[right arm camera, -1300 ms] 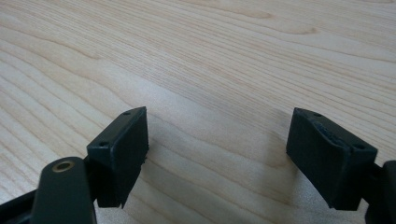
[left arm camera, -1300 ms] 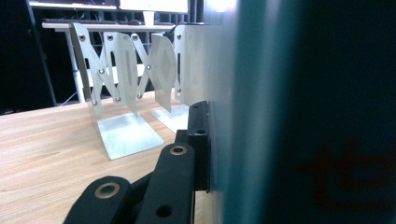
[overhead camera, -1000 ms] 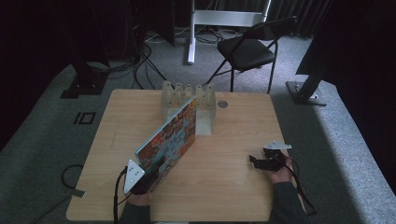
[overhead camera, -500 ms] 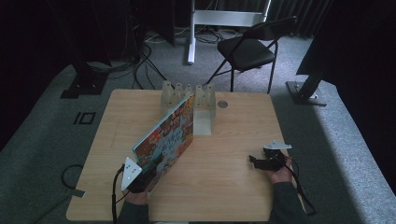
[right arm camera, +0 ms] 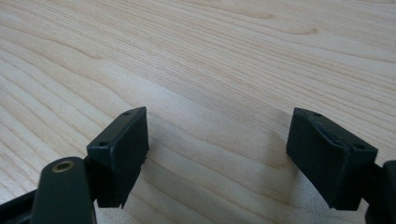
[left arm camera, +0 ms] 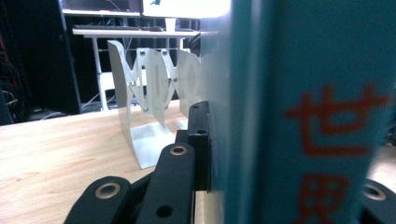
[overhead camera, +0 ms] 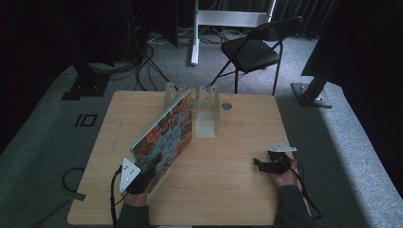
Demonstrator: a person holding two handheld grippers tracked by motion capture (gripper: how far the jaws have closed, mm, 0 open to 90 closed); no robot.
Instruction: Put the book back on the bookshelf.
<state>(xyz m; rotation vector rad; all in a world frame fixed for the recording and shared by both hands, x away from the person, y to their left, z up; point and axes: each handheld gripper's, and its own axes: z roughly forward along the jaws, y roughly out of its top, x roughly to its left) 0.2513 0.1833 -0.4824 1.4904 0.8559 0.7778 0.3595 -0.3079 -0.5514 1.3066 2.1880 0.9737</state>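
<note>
Left gripper (overhead camera: 142, 175) at lower left of the high view, clamped on the near end of the book (overhead camera: 164, 135). The book stands on its long edge, colourful cover up and leaning, running diagonally from lower left toward the metal book rack (overhead camera: 205, 105) at upper centre.

Change over the last second: the book's near end has slid a little toward the lower left with the gripper, and the cover looks less steeply raised than before. Its far end stays at the rack. Reading: the book is being lined up for a slot rather than pushed in; insertion not yet done.

Left gripper view: teal spine with red characters (left arm camera: 299, 112) fills the right half, one black jaw pressed flat against the cover. Rack (left arm camera: 140, 98) ahead at centre left.

Rack contents: the dividers appear empty. Whether the book's far corner already sits between two dividers cannot be settled; that end is hidden behind the cover.

Right gripper (overhead camera: 264, 165) at lower right, resting on the table (overhead camera: 237, 190), jaws spread wide, holding nothing; bare wood between them (right arm camera: 215, 140).
</note>
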